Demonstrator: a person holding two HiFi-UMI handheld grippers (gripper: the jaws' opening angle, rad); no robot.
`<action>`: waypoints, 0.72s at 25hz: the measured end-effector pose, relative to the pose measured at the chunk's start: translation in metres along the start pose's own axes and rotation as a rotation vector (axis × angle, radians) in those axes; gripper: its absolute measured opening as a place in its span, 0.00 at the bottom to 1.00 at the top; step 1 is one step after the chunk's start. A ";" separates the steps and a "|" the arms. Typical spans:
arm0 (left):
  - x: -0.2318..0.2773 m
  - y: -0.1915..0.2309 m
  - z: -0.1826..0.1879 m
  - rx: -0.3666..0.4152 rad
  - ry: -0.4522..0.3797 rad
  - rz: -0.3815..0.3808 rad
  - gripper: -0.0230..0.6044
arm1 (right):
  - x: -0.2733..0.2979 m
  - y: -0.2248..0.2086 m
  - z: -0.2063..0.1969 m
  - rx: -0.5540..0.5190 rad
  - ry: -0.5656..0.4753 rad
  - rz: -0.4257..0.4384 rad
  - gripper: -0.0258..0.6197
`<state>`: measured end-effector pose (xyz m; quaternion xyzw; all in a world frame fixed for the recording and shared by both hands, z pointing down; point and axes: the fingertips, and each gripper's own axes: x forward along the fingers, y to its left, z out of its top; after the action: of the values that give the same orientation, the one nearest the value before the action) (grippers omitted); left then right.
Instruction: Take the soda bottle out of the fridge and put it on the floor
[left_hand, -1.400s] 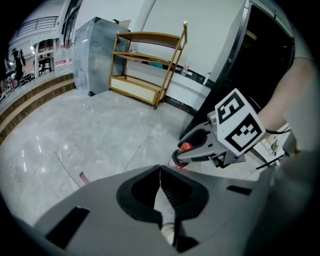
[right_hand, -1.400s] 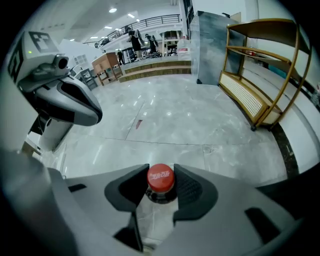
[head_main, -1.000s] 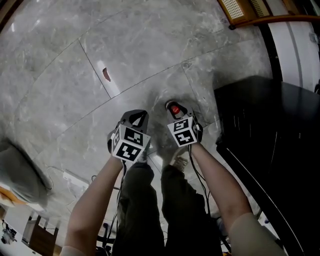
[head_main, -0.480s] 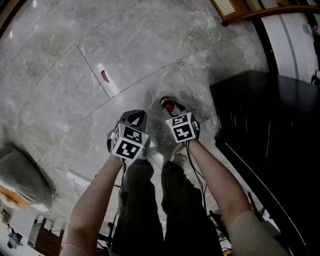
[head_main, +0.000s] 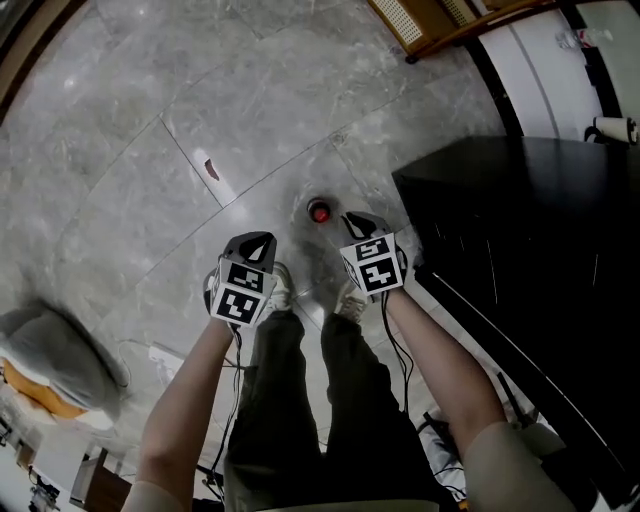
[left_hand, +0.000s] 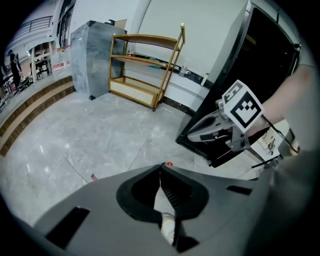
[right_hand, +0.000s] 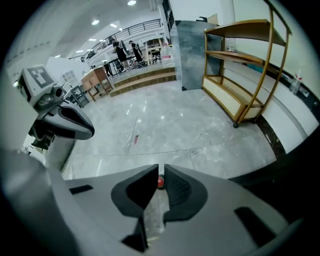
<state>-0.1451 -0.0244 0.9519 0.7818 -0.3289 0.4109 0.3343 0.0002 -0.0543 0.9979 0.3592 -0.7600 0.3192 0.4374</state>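
The soda bottle (head_main: 320, 212), clear with a red cap, stands upright on the grey marble floor just in front of the black fridge (head_main: 520, 230). My right gripper (head_main: 352, 218) hovers just right of it without touching it. Its jaws are closing to a narrow slit with nothing between them. In the right gripper view the red cap (right_hand: 160, 182) shows through that slit, beyond the right gripper (right_hand: 161, 167). My left gripper (head_main: 265, 238) hangs shut and empty to the bottle's left. In the left gripper view the left gripper (left_hand: 160, 166) has its tips touching.
The person's legs and white shoes (head_main: 280, 290) stand right behind the bottle. A wooden shelf rack (right_hand: 245, 75) and a grey pillar (left_hand: 92, 57) stand by the far wall. A small red mark (head_main: 211, 168) lies on the floor, and a grey bag (head_main: 55, 365) sits at the left.
The right gripper let go of the bottle's cap and drew back to the right. The bottle now stands free on the floor. The left gripper drifted slightly left.
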 end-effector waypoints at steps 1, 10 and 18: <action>-0.010 -0.002 0.008 0.000 -0.011 0.002 0.05 | -0.015 -0.001 0.005 0.020 -0.010 -0.002 0.07; -0.099 -0.033 0.083 0.024 -0.095 0.018 0.05 | -0.157 -0.001 0.050 0.147 -0.155 -0.020 0.04; -0.187 -0.087 0.152 0.088 -0.178 -0.006 0.05 | -0.292 0.011 0.099 0.189 -0.272 -0.051 0.04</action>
<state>-0.0961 -0.0512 0.7022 0.8302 -0.3364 0.3529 0.2704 0.0528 -0.0493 0.6942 0.4580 -0.7694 0.3266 0.3026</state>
